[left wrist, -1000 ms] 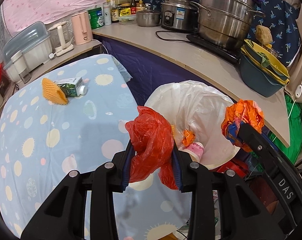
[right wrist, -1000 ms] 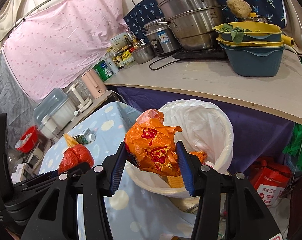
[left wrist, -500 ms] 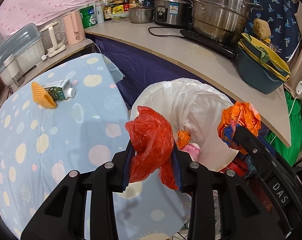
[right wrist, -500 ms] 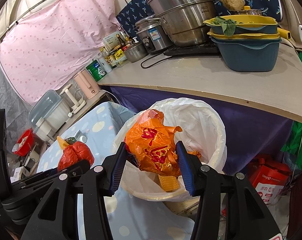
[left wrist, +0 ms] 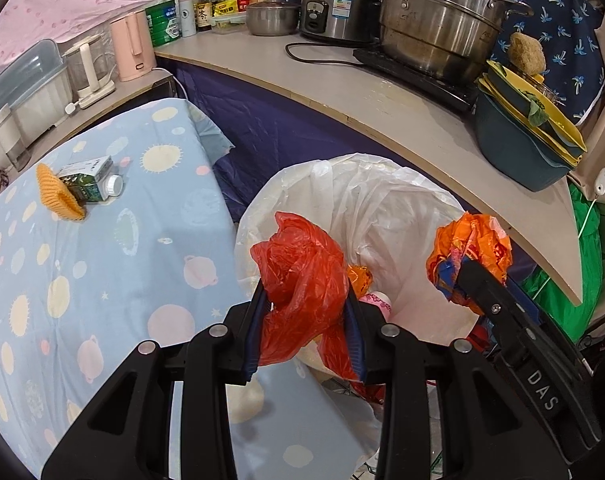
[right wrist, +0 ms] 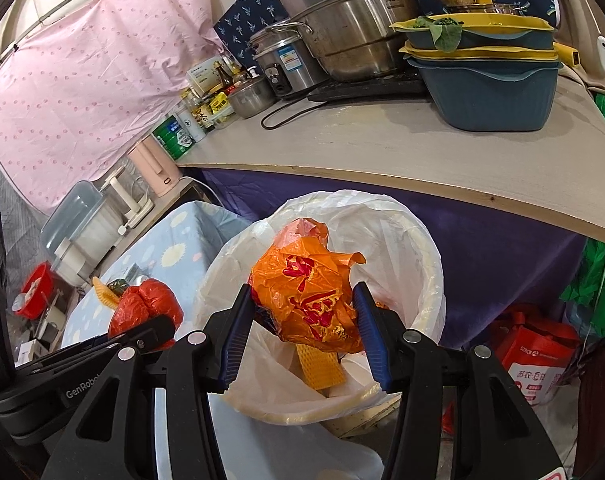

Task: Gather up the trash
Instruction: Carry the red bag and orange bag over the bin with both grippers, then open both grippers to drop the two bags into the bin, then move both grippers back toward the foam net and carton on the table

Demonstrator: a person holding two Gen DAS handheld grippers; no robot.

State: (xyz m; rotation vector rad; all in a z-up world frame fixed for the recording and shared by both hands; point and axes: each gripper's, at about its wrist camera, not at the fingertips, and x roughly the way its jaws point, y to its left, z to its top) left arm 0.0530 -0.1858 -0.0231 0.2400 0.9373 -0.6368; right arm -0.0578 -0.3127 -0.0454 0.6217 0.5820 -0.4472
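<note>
My left gripper is shut on a crumpled red plastic bag and holds it over the near rim of a white-lined trash bin. My right gripper is shut on a crumpled orange plastic bag and holds it above the bin's opening. Each view shows the other gripper's bag: the orange one, the red one. Orange scraps and a pink item lie inside the bin. A small green carton and a yellow foam net lie on the blue tablecloth.
A curved wooden counter behind the bin carries steel pots, a rice cooker, bottles and stacked blue and yellow basins. A pink kettle and a plastic box stand left. A red bag sits on the floor right.
Both grippers have moved closer to the bin with their bags still held. The bin now sits more centrally and larger in both views.
</note>
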